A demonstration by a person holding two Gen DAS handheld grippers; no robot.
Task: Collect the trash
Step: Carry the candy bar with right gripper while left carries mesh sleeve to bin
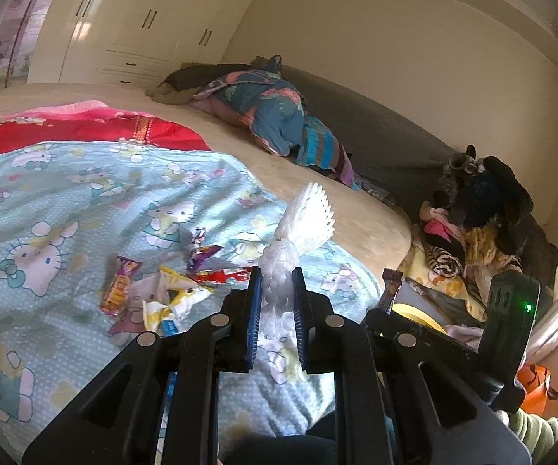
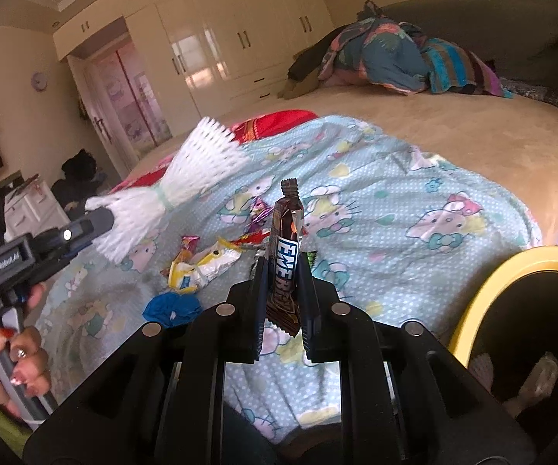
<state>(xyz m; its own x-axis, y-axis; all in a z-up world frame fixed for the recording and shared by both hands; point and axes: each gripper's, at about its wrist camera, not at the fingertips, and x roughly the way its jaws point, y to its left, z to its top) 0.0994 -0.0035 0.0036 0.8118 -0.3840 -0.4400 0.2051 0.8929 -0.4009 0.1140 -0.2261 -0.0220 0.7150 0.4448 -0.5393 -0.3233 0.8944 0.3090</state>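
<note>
My left gripper [image 1: 275,283] is shut on a white foam fruit net [image 1: 304,228], which sticks up above the bed; the right wrist view shows the same white foam net [image 2: 185,178] at the left. My right gripper [image 2: 283,271] is shut on a brown candy bar wrapper [image 2: 285,240] that stands upright between the pads. Several loose snack wrappers [image 1: 170,290] lie on the light blue cartoon-cat blanket [image 1: 57,209], and the wrappers [image 2: 205,263] sit just left of the right gripper, with a crumpled blue scrap [image 2: 172,308] nearest.
A yellow-rimmed bin [image 2: 511,271] stands at the right, close to the right gripper. A pile of clothes [image 1: 476,224] lies beside the bed. Folded bedding [image 1: 275,112] sits at the far side of the beige mattress [image 1: 317,178]. White wardrobes [image 1: 154,23] line the back wall.
</note>
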